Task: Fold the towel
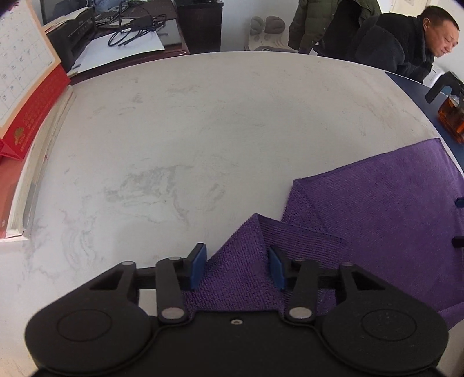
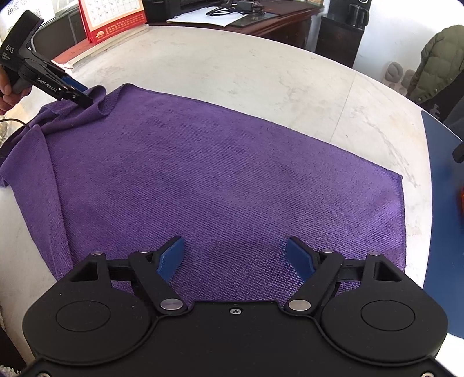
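Our left gripper (image 1: 236,268) straddles a bunched corner of the purple towel (image 2: 232,179), not visibly clamped; it may slip. Right gripper (image 2: 235,258) gapes wide above.

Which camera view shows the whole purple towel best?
The right wrist view: the purple towel lies spread over the table, nearly entire. The left wrist view shows only its bunched corner between the left hand-held gripper's fingers.

Both cams sitting low & close over the worktop (image 1: 203,130), looking fwd along their tongs. Left cam facing across bare worktop, towel (image 1: 377,203) at its right. Right cam looking over the towel (image 2: 232,174), catching the left tongs (image 2: 78,97) far-left. Shared: towel, worktop, red calendar (image 2: 116,23).
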`<state>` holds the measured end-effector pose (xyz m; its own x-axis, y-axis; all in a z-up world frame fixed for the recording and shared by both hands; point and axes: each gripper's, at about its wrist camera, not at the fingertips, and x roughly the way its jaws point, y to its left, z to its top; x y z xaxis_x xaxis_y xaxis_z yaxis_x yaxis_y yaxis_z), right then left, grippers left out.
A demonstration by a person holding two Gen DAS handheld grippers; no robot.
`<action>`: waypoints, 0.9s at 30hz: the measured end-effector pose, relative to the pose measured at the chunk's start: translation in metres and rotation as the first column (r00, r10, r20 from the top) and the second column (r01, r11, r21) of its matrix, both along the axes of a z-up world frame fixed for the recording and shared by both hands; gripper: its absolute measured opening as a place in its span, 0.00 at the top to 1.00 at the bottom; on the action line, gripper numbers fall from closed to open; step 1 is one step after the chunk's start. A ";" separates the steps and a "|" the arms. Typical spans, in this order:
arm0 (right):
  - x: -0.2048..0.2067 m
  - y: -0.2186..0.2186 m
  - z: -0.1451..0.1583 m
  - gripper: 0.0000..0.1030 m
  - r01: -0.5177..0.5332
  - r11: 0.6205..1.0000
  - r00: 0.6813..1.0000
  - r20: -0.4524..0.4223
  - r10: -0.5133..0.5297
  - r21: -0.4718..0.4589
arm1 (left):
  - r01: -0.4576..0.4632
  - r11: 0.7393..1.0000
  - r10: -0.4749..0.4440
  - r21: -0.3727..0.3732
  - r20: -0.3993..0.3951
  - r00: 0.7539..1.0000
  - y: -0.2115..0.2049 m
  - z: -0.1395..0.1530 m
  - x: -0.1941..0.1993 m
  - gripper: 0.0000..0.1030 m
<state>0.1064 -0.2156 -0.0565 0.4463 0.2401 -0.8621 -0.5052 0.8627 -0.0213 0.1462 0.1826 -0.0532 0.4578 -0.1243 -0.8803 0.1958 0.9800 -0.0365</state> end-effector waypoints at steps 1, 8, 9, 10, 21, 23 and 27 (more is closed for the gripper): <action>0.000 0.000 0.000 0.23 0.001 1.000 1.000 -0.001 -0.001 -0.001 | -0.016 1.000 0.016 0.003 0.001 1.000 0.003 0.001 0.000 0.83; 0.000 0.001 0.000 0.23 0.008 1.000 1.000 -0.007 -0.008 -0.010 | -0.196 0.980 0.197 -0.036 0.054 0.979 0.041 0.015 -0.015 0.94; 0.000 0.002 0.000 0.23 0.008 1.000 1.000 -0.008 -0.008 -0.011 | -0.231 0.972 0.234 -0.039 0.070 0.970 0.050 0.020 -0.019 0.94; -0.001 0.002 0.000 0.23 0.009 1.000 1.000 -0.008 -0.009 -0.013 | -0.267 0.963 0.269 -0.039 0.086 0.959 0.060 0.025 -0.023 0.94; 0.000 -0.001 0.002 0.20 0.012 1.000 1.000 -0.014 -0.012 -0.019 | -0.379 0.924 0.374 0.043 0.094 0.923 0.105 0.021 -0.017 0.89; -0.001 -0.001 0.002 0.20 0.017 1.000 1.000 -0.014 -0.017 -0.018 | -0.379 0.922 0.371 0.078 0.100 0.923 0.105 0.018 -0.013 0.86; -0.003 -0.002 0.002 0.19 0.027 1.000 1.000 -0.011 -0.027 -0.014 | -0.399 0.913 0.389 0.088 0.111 0.915 0.116 0.020 -0.002 0.83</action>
